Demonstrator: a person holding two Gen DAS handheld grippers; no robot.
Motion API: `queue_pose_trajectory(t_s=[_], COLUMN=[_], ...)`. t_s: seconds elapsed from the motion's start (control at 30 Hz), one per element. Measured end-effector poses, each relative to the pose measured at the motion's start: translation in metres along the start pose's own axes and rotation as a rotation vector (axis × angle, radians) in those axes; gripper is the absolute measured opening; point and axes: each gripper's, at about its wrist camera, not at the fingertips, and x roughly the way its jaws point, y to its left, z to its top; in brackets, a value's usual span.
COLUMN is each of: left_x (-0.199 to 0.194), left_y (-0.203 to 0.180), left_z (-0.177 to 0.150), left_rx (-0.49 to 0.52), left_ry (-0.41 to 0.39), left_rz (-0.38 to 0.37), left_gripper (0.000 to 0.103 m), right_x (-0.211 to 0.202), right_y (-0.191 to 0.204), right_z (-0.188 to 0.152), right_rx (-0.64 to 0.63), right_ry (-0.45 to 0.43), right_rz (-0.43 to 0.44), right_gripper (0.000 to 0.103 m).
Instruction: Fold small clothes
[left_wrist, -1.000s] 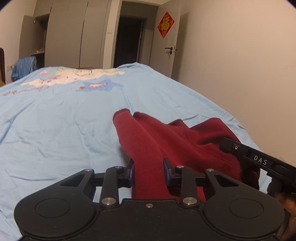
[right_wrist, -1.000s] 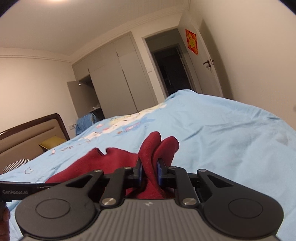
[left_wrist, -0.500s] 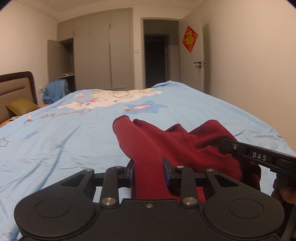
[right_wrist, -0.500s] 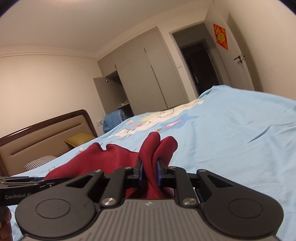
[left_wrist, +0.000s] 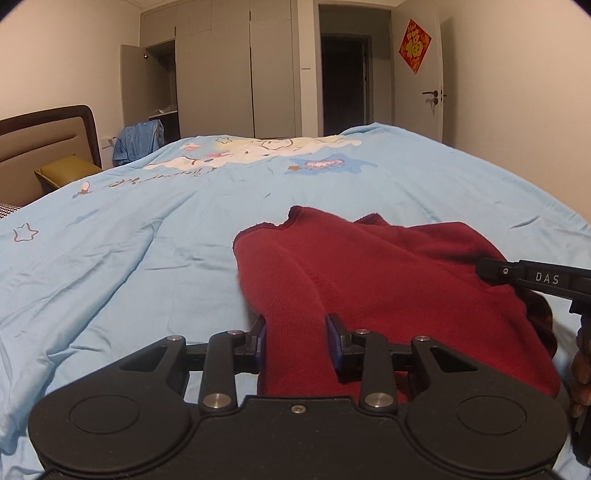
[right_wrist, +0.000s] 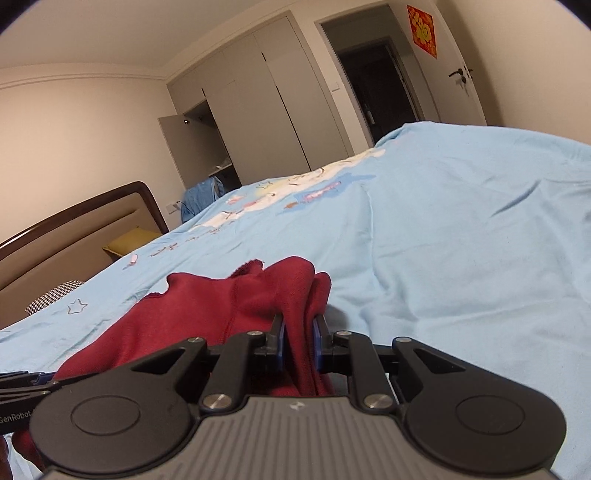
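A dark red knit garment lies bunched on the light blue bed cover, stretched between both grippers. My left gripper is shut on a thick fold at the garment's left edge. My right gripper is shut on a bunched fold at the garment right edge. The right gripper's black body shows at the right edge of the left wrist view, marked DAS. The cloth inside each grip is hidden by the gripper bodies.
The blue bed cover with a cartoon print spreads far ahead and to both sides. A brown headboard and yellow pillow are at the left. Grey wardrobes, a dark doorway and a white door stand beyond the bed.
Both grippers have tilted and swung, bringing the headboard and more of the room into view. The red garment stays held in both and lies lower and flatter on the cover.
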Motion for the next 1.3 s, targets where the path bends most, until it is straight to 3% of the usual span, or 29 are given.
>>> queue_pose_trajectory(t_s=[0.27, 0.43, 0.5, 0.57, 0.77, 0.87, 1.1, 1.3], left_x=[0.009, 0.007, 0.006, 0.001, -0.014, -0.024, -0.051, -0.079], left_y=[0.002, 0.006, 0.007, 0.008, 0.005, 0.002, -0.001, -0.003], left_z=[-0.005, 0.002, 0.005, 0.006, 0.010, 0.013, 0.022, 0.024], left_rx=[-0.004, -0.036, -0.053, -0.063, -0.074, -0.074, -0.082, -0.102], left_ry=[0.019, 0.033, 0.039, 0.037, 0.021, 0.003, -0.051, -0.102], left_rz=[0.005, 0.009, 0.011, 0.011, 0.004, 0.011, 0.031, 0.037], left_gripper=[0.040, 0.048, 0.064, 0.073, 0.091, 0.099, 0.102, 0.102], right_x=[0.000, -0.001, -0.004, -0.006, -0.020, -0.032, -0.071, -0.112], right_y=[-0.007, -0.009, -0.011, -0.011, -0.007, -0.001, 0.011, 0.026], right_z=[-0.009, -0.007, -0.006, -0.004, -0.003, 0.001, 0.016, 0.020], right_rx=[0.043, 0.060, 0.068, 0.074, 0.068, 0.041, -0.008, -0.079], right_ry=[0.012, 0.017, 0.014, 0.016, 0.005, -0.025, -0.119, -0.198], right_rz=[-0.009, -0.022, -0.028, -0.041, -0.070, -0.090, -0.084, -0.080], right_gripper=[0.023, 0.033, 0.038, 0.042, 0.049, 0.064, 0.088, 0.102])
